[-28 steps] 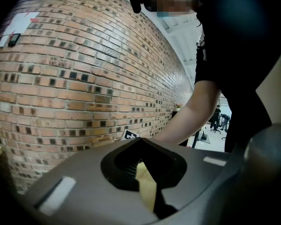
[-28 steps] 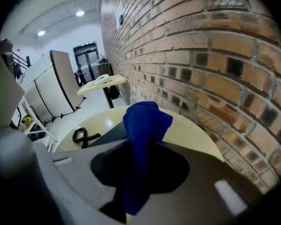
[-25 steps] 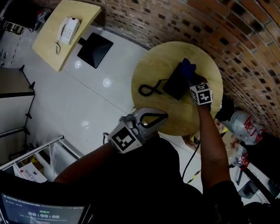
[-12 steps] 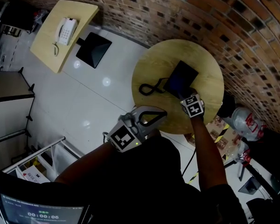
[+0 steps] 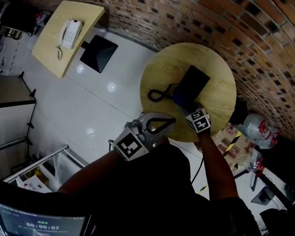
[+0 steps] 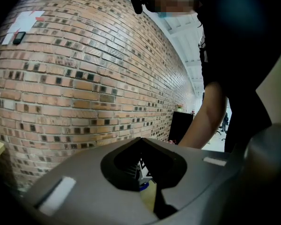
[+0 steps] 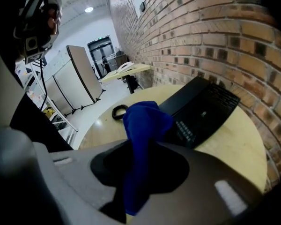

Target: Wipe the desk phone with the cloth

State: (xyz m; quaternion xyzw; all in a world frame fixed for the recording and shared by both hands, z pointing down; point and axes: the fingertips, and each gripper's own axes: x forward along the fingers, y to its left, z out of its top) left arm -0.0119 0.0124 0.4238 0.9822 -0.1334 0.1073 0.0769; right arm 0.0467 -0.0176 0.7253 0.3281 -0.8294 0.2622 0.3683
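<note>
My right gripper (image 5: 188, 110) is down at the near end of the black desk phone (image 5: 192, 82), and its jaws are clenched on the blue cloth (image 7: 145, 121). In the right gripper view the cloth runs up through the gap between the jaws and bunches out beyond their tips in a rounded wad. From the head view that wad sits at the phone's near left corner; I cannot tell whether it is pressing on the casing or just above it.

The phone lies flat on the round wooden worktop (image 5: 163, 67), right of centre, set on a slant with its far end towards the brick wall (image 5: 226, 18). The right gripper view shows its keypad facing up beside the cloth. Its coiled cord (image 5: 158, 93) loops across the wood to the left of the phone, well clear of the cloth.

My left gripper (image 5: 171, 121) hangs over the near rim of the worktop, apart from the phone and from the right gripper. Its jaws are drawn together with nothing between them, and they point almost level towards the wall.

Far off to the left, a second, pale worktop (image 5: 51, 45) carries a white phone (image 5: 70, 32), well apart from everything I am handling.
</note>
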